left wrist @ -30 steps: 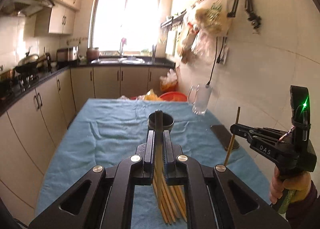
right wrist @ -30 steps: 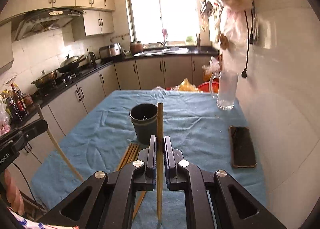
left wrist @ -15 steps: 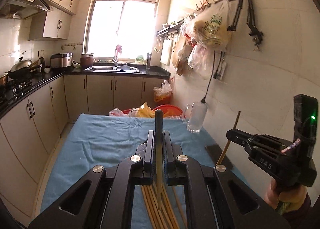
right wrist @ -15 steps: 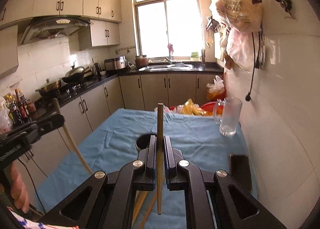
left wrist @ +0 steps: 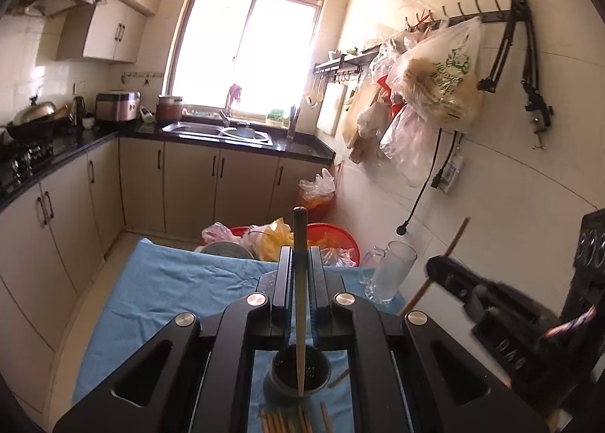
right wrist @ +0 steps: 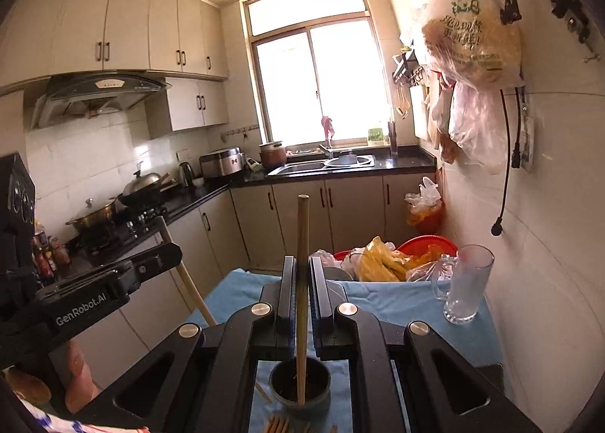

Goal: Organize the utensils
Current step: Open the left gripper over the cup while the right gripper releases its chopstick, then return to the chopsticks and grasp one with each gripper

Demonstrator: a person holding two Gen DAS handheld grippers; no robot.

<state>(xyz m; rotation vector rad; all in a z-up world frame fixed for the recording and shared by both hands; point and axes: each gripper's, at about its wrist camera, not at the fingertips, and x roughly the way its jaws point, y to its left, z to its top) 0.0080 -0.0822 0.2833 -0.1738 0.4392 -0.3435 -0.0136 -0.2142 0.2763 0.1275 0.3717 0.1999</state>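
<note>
My left gripper (left wrist: pixel 300 263) is shut on a wooden chopstick (left wrist: pixel 300 304) held upright, its lower end over the mouth of a dark round utensil holder (left wrist: pixel 298 376). My right gripper (right wrist: pixel 301 270) is shut on another chopstick (right wrist: pixel 302 281), also upright with its lower end at the holder (right wrist: pixel 300 389). Several loose chopsticks (left wrist: pixel 283 421) lie on the blue tablecloth (left wrist: pixel 170 289) just in front of the holder. Each gripper shows in the other's view: the right gripper (left wrist: pixel 446 274) at the right edge, the left gripper (right wrist: pixel 166 251) at the left.
A glass mug (left wrist: pixel 389 270) stands at the table's far right by the tiled wall. Plastic bags and a red basin (left wrist: pixel 332 236) sit beyond the table's far end. Bags hang from wall hooks (left wrist: pixel 435 92). Cabinets and counter line the left side.
Both grippers have risen and tilted their views upward, bringing the chopsticks from in front of the holder to directly above it. The holder now appears between each gripper's arms.
</note>
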